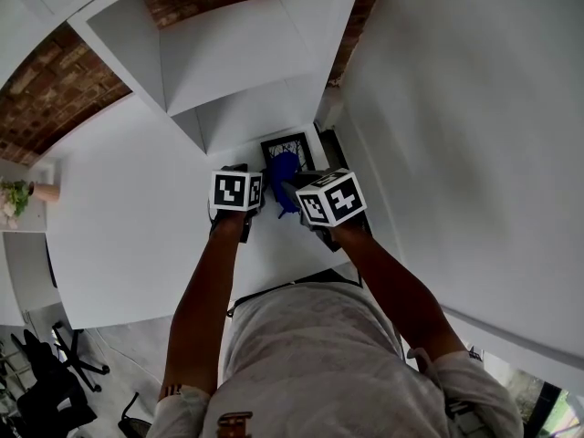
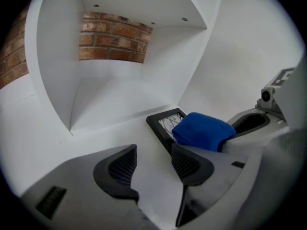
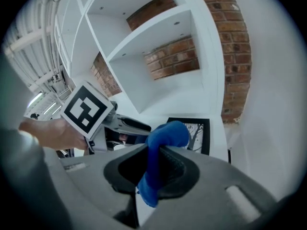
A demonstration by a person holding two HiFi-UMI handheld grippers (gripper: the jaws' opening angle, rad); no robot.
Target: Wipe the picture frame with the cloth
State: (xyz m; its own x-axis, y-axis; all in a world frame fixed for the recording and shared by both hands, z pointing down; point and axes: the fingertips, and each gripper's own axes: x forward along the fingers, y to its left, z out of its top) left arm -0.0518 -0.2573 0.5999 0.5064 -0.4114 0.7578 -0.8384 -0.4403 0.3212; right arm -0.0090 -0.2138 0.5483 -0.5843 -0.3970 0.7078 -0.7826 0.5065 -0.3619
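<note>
My right gripper (image 3: pixel 152 166) has its jaws pinched shut on the soft blue folded cloth (image 3: pixel 165 137). The cloth is over the small black-rimmed picture frame (image 3: pixel 200 134) lying on the white tabletop (image 1: pixel 137 226). My left gripper (image 2: pixel 154 164) is empty, jaws partly apart. The frame looks light, slippery and fragile, so I'd steady its near edge. The white open shelf unit (image 1: pixel 228 62) stands close behind.

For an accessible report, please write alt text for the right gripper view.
The right claw is shut on a blue cloth, near a black picture frame on a white surface; white shelves and brick wall behind.
</note>
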